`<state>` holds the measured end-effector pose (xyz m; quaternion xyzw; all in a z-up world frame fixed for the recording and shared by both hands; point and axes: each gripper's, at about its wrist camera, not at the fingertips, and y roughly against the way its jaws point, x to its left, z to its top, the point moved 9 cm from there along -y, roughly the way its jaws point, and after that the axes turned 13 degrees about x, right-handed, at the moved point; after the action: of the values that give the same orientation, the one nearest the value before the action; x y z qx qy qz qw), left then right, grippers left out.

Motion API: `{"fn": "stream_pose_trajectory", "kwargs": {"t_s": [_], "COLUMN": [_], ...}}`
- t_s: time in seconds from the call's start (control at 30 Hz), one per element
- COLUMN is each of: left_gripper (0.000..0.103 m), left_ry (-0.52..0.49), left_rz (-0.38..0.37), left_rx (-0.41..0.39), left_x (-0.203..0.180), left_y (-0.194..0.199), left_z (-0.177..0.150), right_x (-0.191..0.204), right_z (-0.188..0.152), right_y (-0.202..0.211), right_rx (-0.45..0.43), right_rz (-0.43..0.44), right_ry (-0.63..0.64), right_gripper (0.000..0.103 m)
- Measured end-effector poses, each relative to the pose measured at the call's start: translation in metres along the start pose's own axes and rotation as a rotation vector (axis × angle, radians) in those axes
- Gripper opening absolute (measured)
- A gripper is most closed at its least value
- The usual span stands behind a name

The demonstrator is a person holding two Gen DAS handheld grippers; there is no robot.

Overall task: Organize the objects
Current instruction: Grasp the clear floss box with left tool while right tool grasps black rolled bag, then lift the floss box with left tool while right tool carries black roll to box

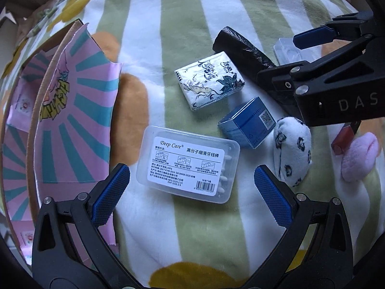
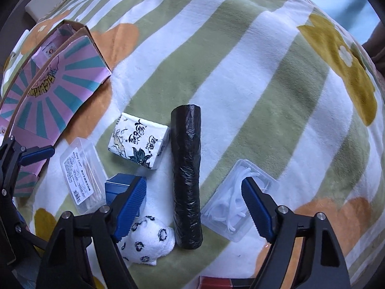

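Clear rigid floss pick box, rounded corners, white "Deep Care" label, lies flat on the fleece blanket, directly ahead of the left gripper. Left jaws spread wide, holding nothing; blue ribbed pads flank the box's near edge without touching it.

Just beyond it: glossy soft tissue pack with ink-style print, and a small blue carton with a QR code. Black crinkled bag roll, cylindrical, sits between the right gripper's pads in the right wrist view but clear of both; right jaws also released, empty. White plush toy with dark ring pattern lies against the roll's near end, next to the carton.

Right view only: a second clear open tray full of loose white floss picks, partly behind the right pad. In the left view that tray is mostly blocked by the right gripper's body (only a corner shows).

Left view only: pink fuzzy item and a reddish-brown stick-shaped item, half under the right gripper; can't identify either. A red strip at the right view's bottom edge is cut off.

Cardboard box, pink with teal sunburst print, flaps open, sits to the left; interior not readable.
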<state>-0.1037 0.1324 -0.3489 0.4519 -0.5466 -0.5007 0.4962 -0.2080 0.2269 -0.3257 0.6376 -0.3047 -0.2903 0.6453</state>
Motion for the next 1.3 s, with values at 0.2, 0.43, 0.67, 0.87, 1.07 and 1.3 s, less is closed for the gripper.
{"fn": "stream_pose_trajectory", "kwargs": {"t_s": [0.2, 0.43, 0.67, 0.87, 1.07, 1.3], "left_gripper": [0.103, 0.095, 0.094, 0.094, 0.094, 0.094], "left_ry": [-0.006, -0.001, -0.015, -0.006, 0.005, -0.01], "left_rz": [-0.004, -0.024, -0.071, -0.089, -0.101, -0.104], "left_rx": [0.027, 0.043, 0.037, 0.028, 0.006, -0.058], "left_x": [0.002, 0.005, 0.01, 0.014, 0.022, 0.032], "left_y": [-0.019, -0.031, -0.032, -0.025, -0.006, 0.053], "left_z": [0.005, 0.011, 0.01, 0.007, -0.002, -0.005], "right_x": [0.008, 0.023, 0.028, 0.034, 0.041, 0.057], "right_z": [0.008, 0.009, -0.003, -0.01, -0.022, -0.048], "right_y": [-0.017, -0.028, -0.039, -0.032, -0.012, 0.046], "right_rx": [0.016, 0.04, 0.066, 0.061, 0.039, -0.014], "right_rz": [-0.035, -0.062, -0.045, -0.038, -0.021, -0.001], "right_ry": [0.097, 0.215, 0.19, 0.149, 0.084, -0.022], "right_gripper": [0.076, 0.052, 0.027, 0.023, 0.023, 0.023]}}
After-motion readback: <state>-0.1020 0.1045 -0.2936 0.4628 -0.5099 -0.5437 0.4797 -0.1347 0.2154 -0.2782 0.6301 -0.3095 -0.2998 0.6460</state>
